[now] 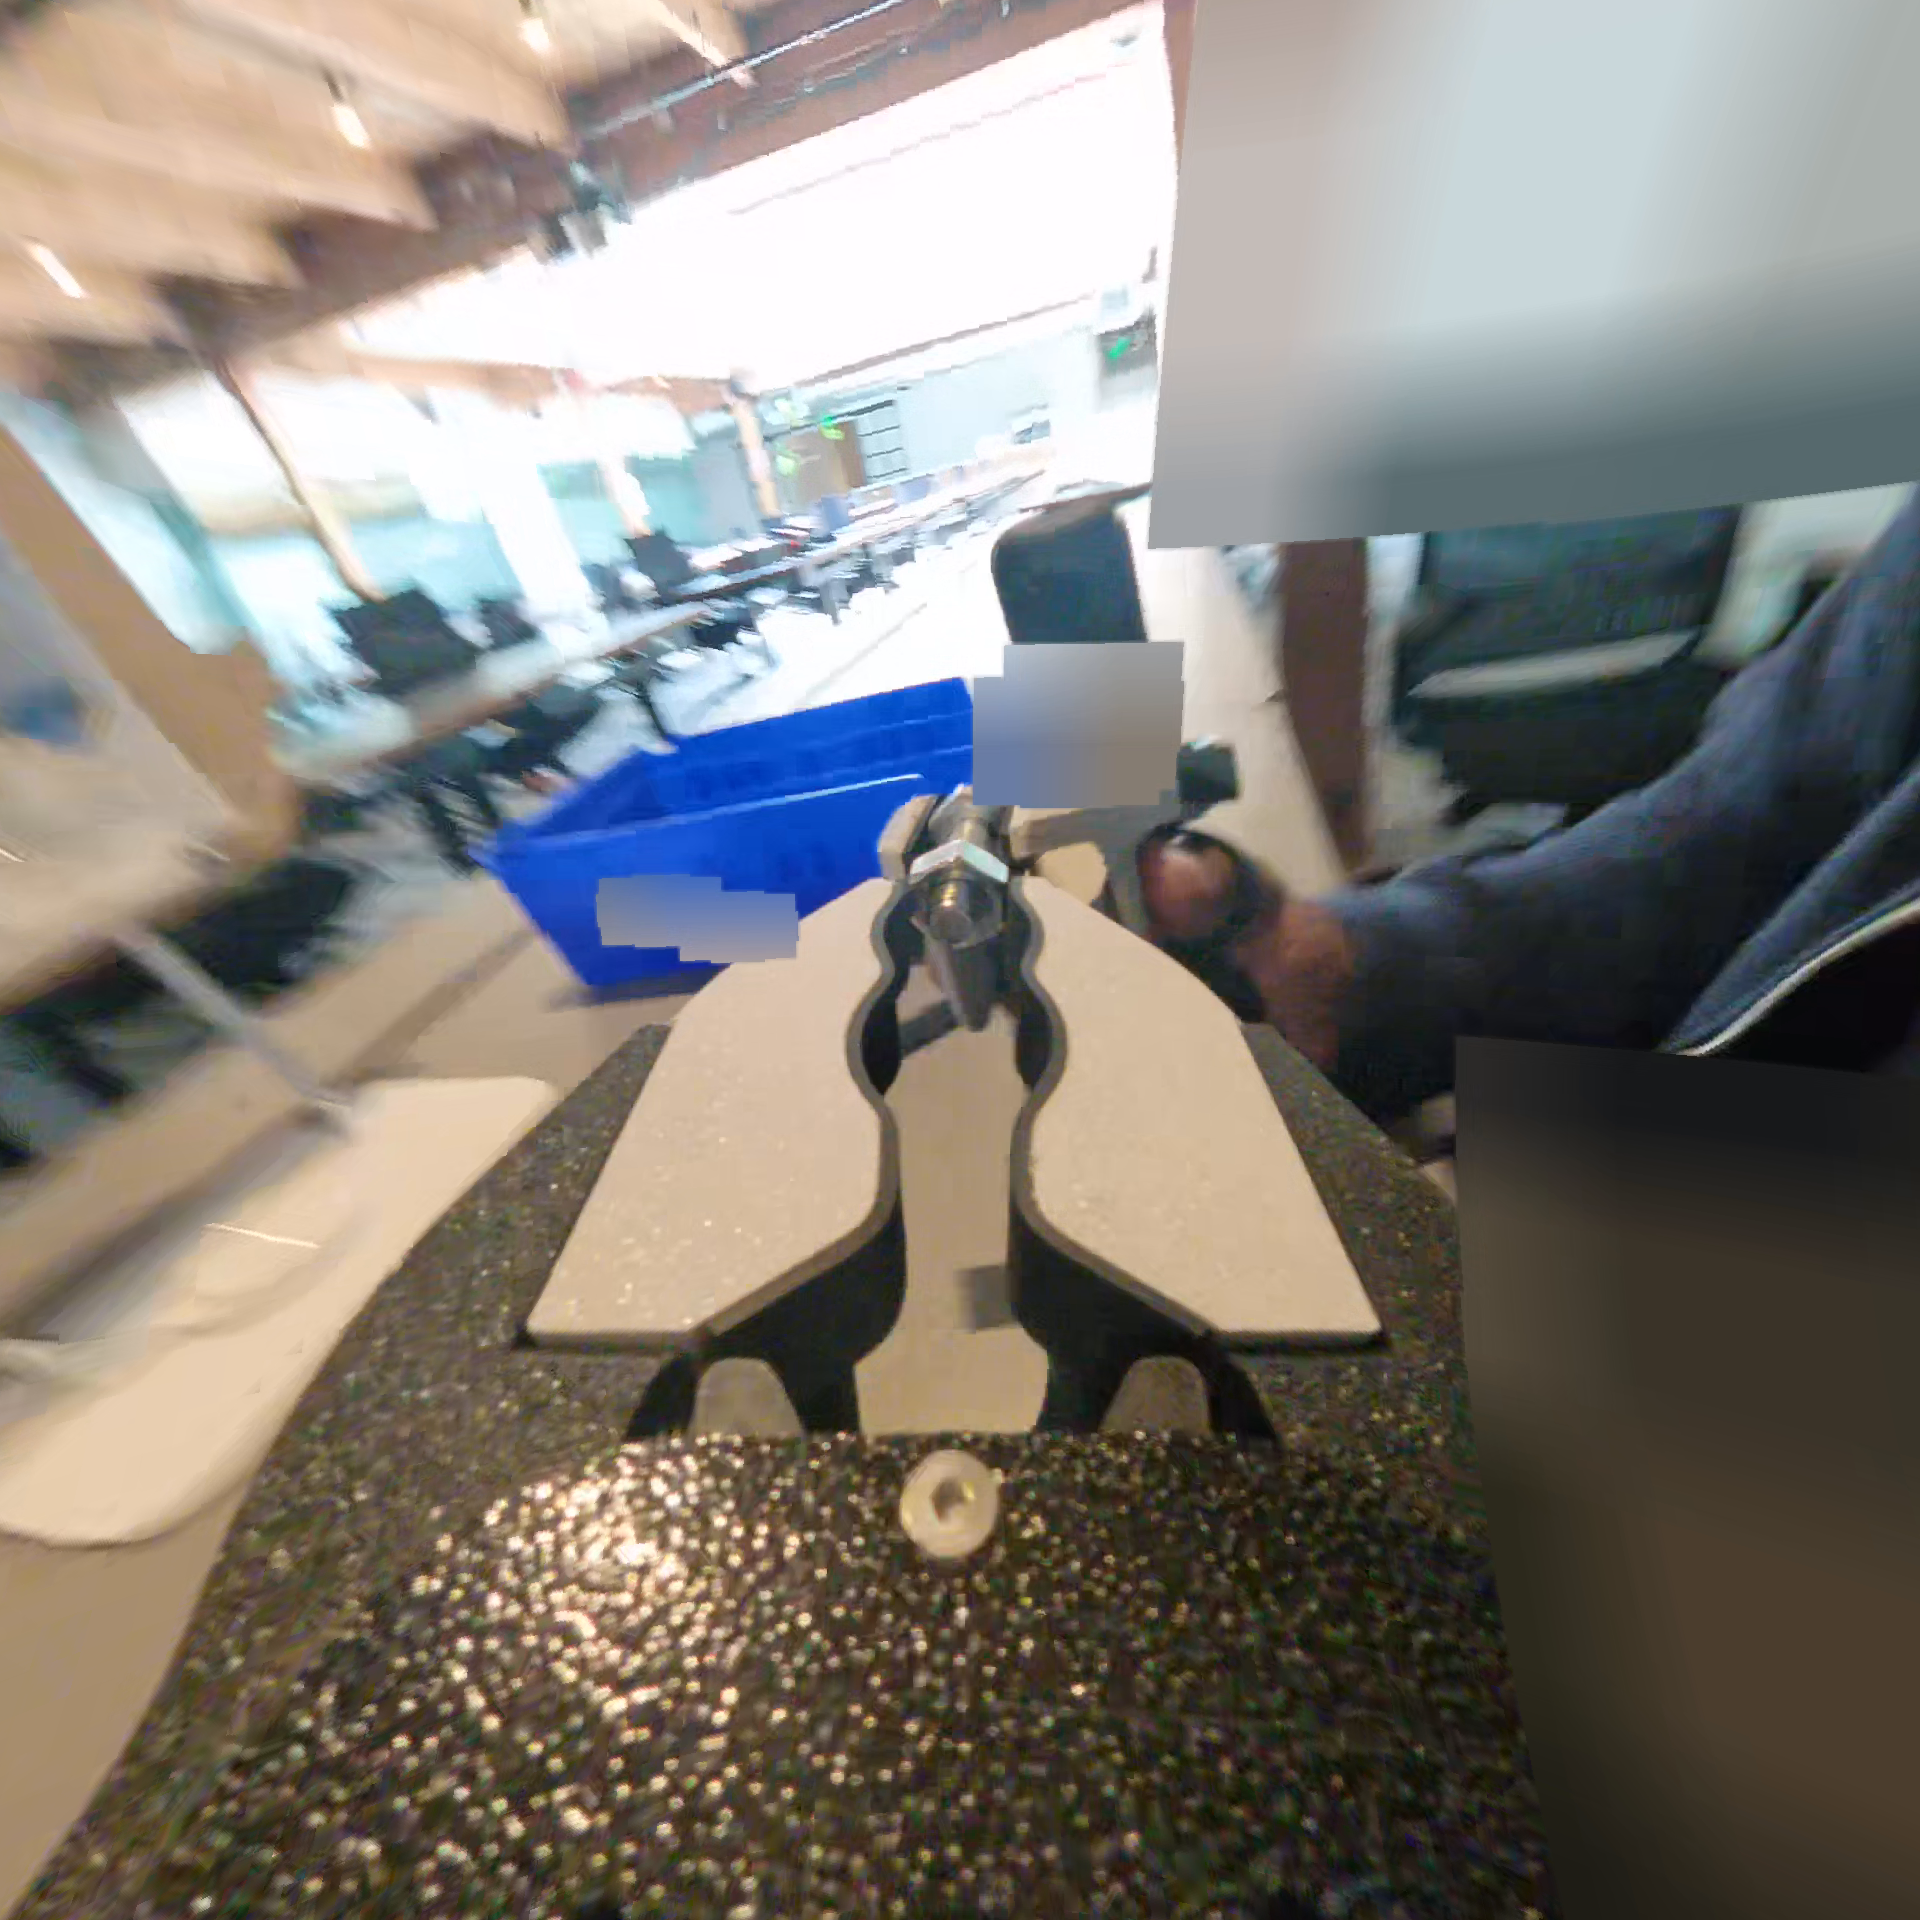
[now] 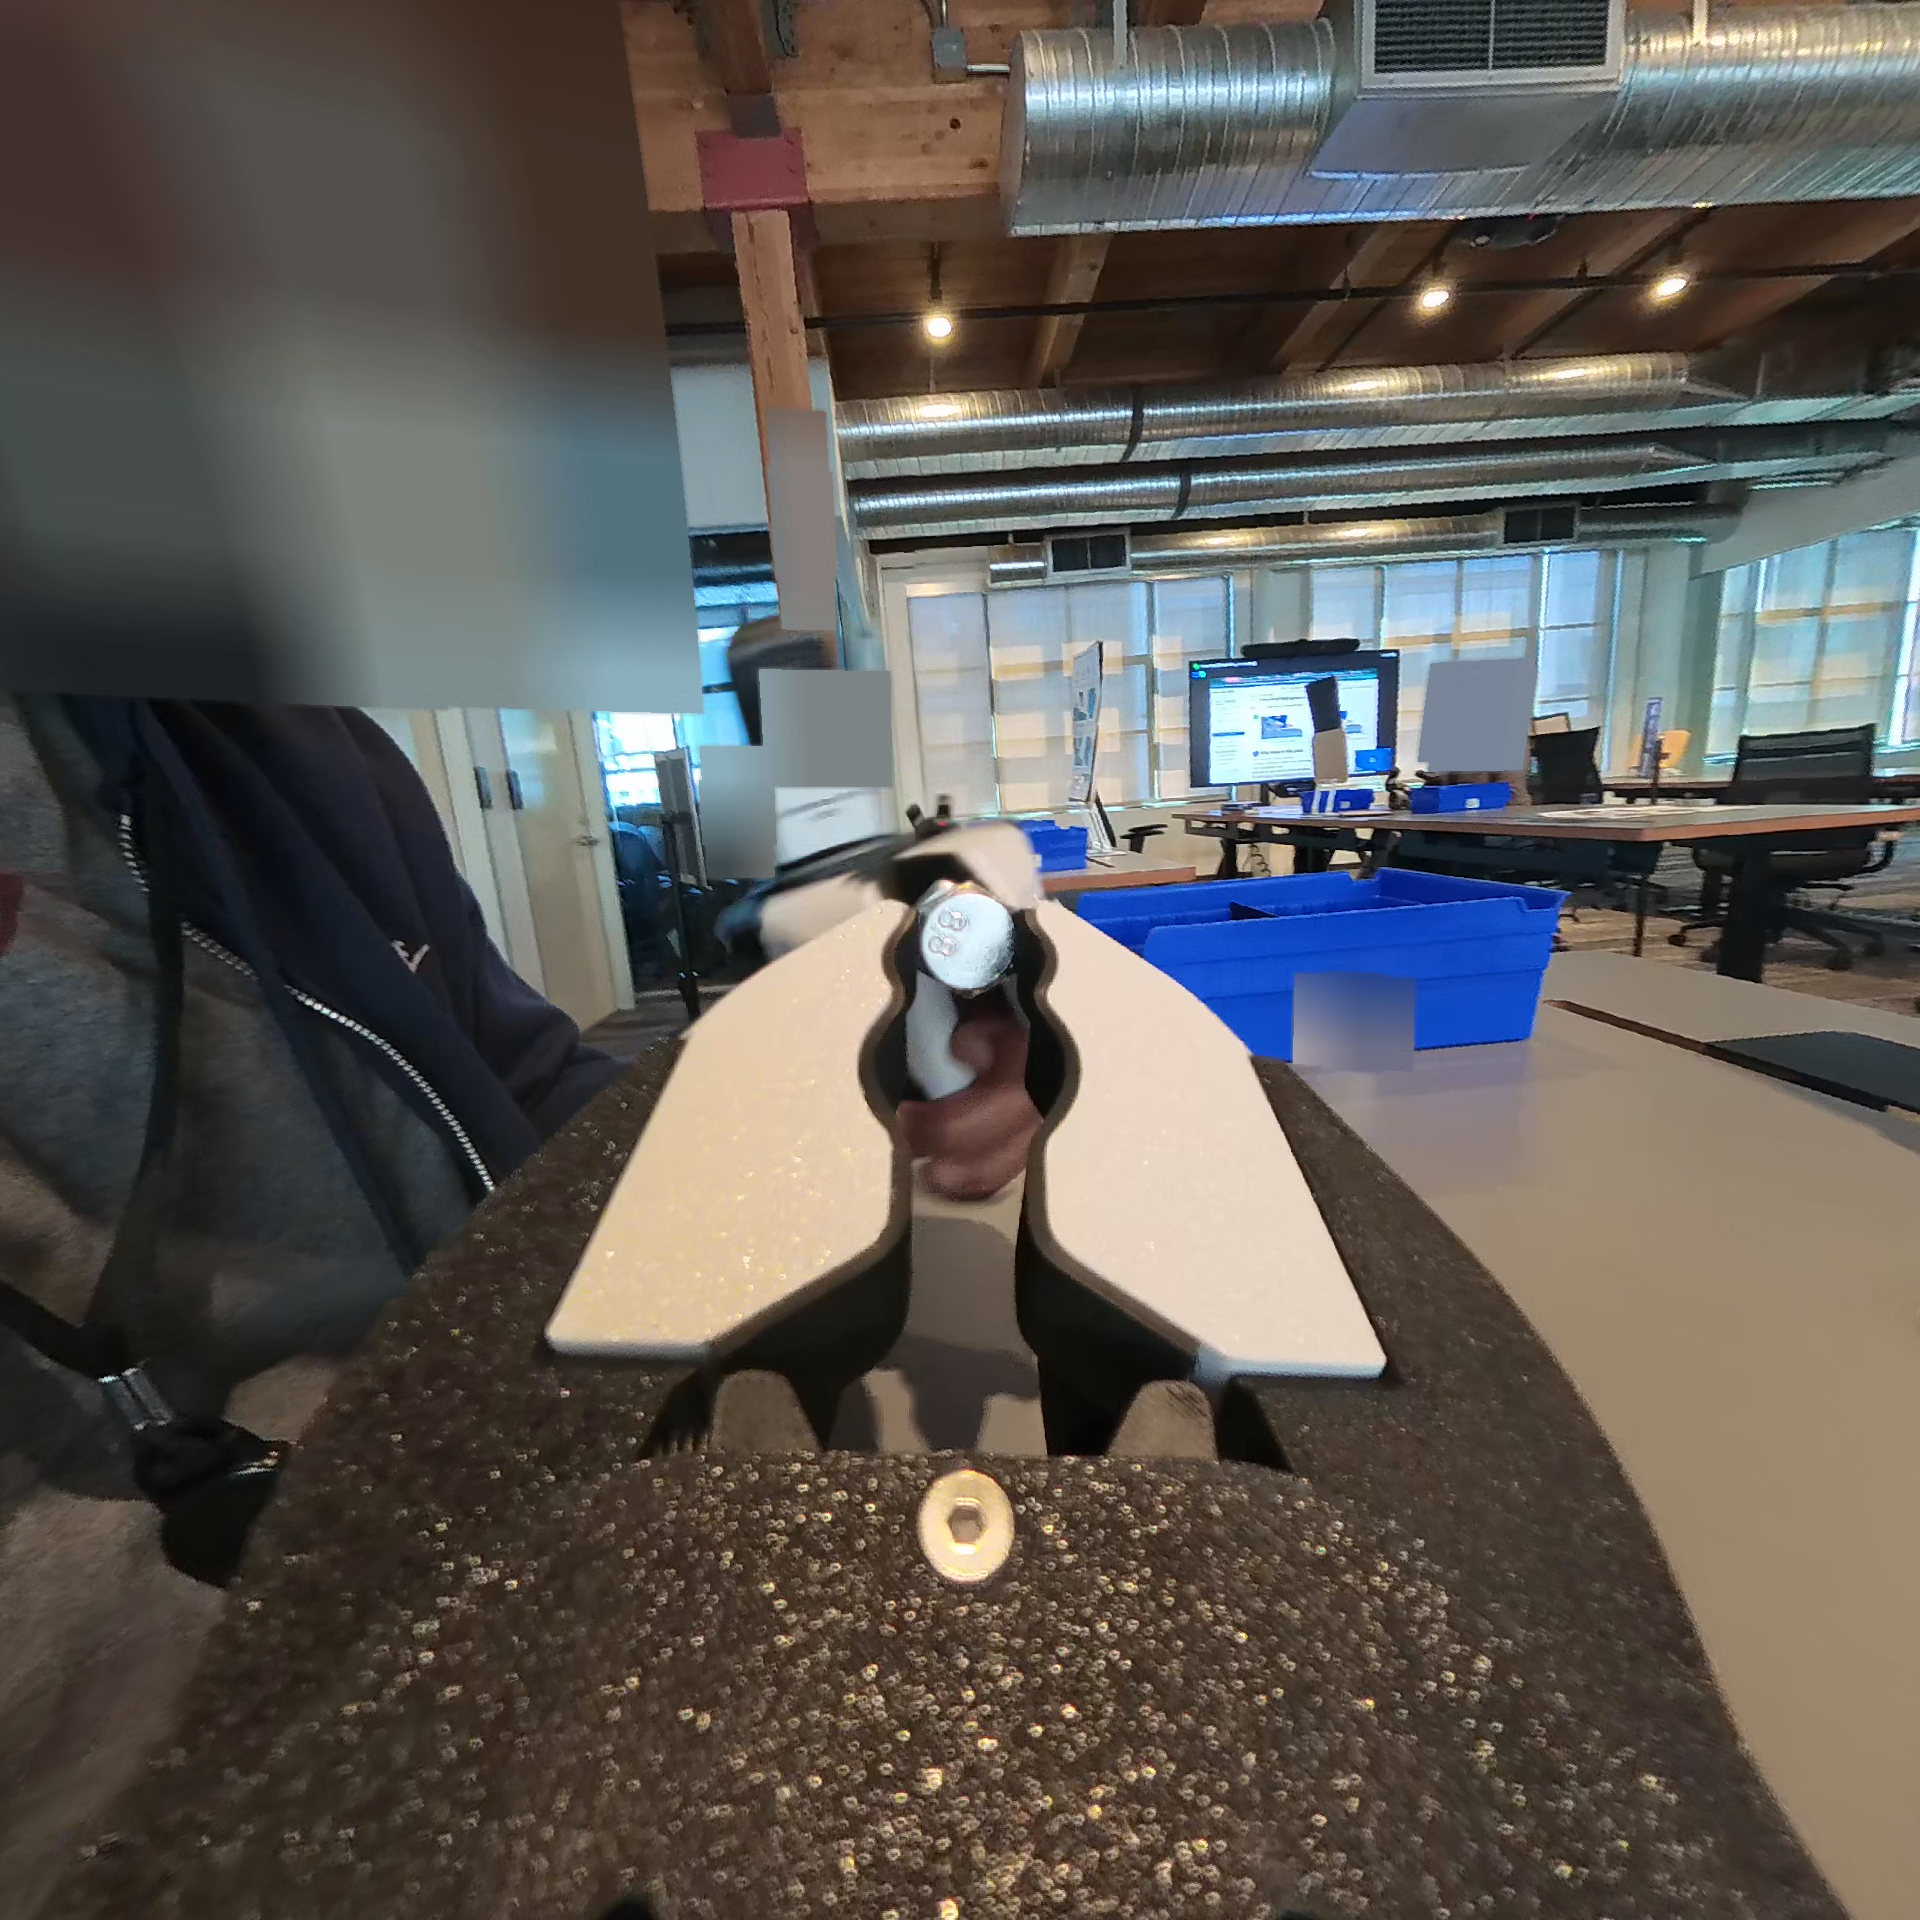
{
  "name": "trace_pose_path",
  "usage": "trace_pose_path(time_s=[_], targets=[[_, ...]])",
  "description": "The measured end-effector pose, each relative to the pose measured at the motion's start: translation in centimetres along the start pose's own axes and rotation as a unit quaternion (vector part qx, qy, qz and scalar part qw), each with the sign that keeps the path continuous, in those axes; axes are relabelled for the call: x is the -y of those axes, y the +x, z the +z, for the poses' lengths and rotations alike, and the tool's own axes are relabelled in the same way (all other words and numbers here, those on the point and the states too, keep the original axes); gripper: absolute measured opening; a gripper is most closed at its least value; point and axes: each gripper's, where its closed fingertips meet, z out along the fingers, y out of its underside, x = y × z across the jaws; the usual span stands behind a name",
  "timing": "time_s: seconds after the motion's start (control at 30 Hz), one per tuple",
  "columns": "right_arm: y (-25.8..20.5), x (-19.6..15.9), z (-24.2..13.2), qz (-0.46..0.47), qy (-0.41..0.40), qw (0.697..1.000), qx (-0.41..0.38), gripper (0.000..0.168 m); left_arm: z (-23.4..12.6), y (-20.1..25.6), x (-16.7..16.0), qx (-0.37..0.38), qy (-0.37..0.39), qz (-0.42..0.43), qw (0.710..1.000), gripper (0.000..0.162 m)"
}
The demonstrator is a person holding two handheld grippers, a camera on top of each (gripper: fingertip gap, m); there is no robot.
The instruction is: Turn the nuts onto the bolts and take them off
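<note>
We see a bright, polished metal bolt and nut, grainy matt white fingers on a speckled, rough black gripper body, a glossy blue plastic bin, a smooth matt grey desk, and soft dark cloth sleeve.

Right claw grips the bolt by its head.

bolt between right tongs, bin behind on table, person's sleeve left
</note>
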Motion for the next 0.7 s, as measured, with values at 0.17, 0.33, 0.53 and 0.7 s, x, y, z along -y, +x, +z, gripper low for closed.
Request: trace_pose_path(time_s=[0.17,0.33,0.53,0.7], targets=[[0.1,0.1,-0.1,0.0,0.005,1.0,-0.002,0.017,0.2,-0.2,-0.2,0.087,-0.012,0.241,0.967,0.018],[0.2,0.3,-0.2,-0.002,0.007,1.0,-0.006,0.017,-0.4,-0.5,1.4,0.002,0.078,-0.064,0.995,0.03],[0.2,0.3,-0.3,-0.001,0.008,1.0,-0.007,0.017,0.2,0.0,0.0,-0.059,0.037,-0.196,0.978,0.037],[0.2,0.2,-0.2,0.001,0.005,1.0,-0.006,0.017,0.5,0.2,-0.3,-0.053,0.029,-0.182,0.981,0.018]])
